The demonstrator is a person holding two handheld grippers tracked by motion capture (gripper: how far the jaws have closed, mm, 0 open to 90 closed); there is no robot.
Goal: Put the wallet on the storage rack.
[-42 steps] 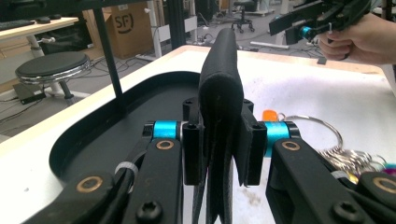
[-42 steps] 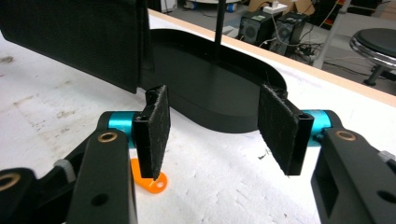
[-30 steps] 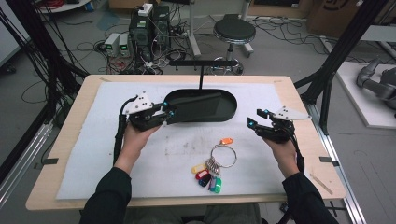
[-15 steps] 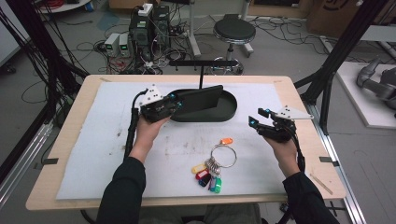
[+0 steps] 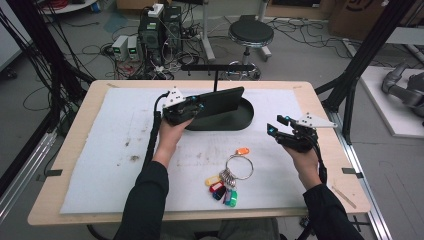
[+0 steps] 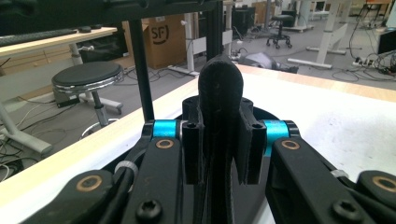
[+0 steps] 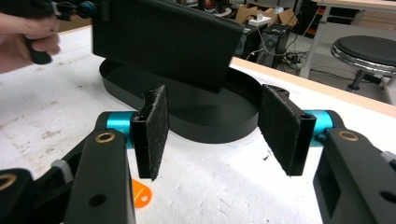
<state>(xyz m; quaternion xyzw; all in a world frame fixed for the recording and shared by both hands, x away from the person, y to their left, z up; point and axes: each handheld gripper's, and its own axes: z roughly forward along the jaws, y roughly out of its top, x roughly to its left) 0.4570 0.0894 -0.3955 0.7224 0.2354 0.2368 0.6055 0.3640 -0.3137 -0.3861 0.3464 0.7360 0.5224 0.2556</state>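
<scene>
Key ring (image 5: pixel 238 166) with coloured tags (image 5: pixel 220 189) on white mat (image 5: pixel 100 150), black stool (image 5: pixel 250 33) behind — cables, power units (image 5: pixel 160 30) on floor

Left gripper (image 5: pixel 200 106) clamped tight, right gripper (image 5: pixel 274 126) spread wide.

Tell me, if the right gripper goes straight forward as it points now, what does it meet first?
Most likely the near wall of the black oval tray, straight beyond the open right gripper; depth is uncertain.

My left hand-held gripper (image 5: pixel 196 106) has carried the black lid (image 5: pixel 220 101) toward three o'clock, tilting it up over the tray (image 5: pixel 235 121).
</scene>
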